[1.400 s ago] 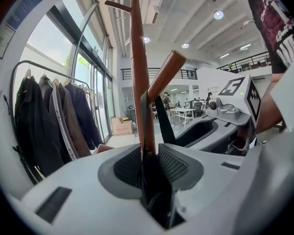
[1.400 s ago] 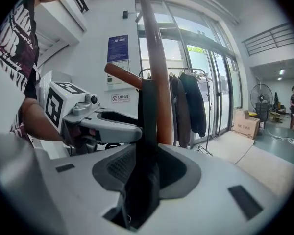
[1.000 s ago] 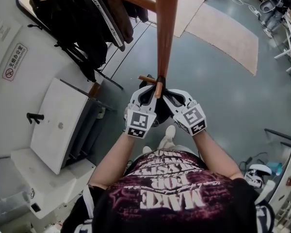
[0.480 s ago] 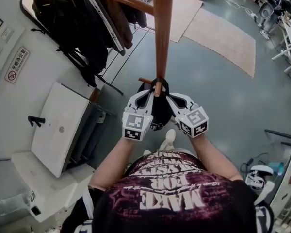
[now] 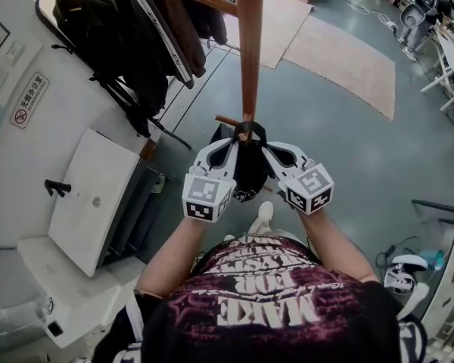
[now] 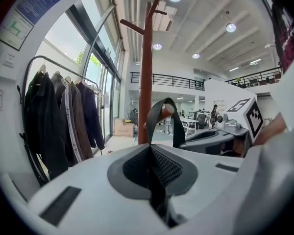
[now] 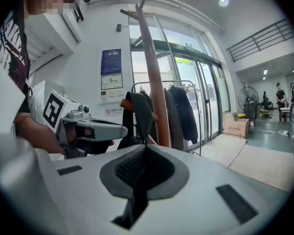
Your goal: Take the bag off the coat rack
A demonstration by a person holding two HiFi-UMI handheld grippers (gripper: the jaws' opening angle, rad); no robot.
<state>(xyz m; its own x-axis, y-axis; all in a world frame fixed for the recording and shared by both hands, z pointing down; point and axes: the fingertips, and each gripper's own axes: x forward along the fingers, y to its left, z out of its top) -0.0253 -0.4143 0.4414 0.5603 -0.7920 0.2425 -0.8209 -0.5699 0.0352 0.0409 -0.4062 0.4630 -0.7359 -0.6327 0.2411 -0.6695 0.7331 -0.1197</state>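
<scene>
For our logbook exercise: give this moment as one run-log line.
left tool: shut on strap | right tool: shut on strap | strap: over peg | bag: hanging

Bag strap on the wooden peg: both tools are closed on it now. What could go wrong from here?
The strap is looped over the peg; pulling sideways instead of lifting may snag it and tip the coat rack. The left tool and right tool pinch only thin strap, so the bag might slip.
</scene>
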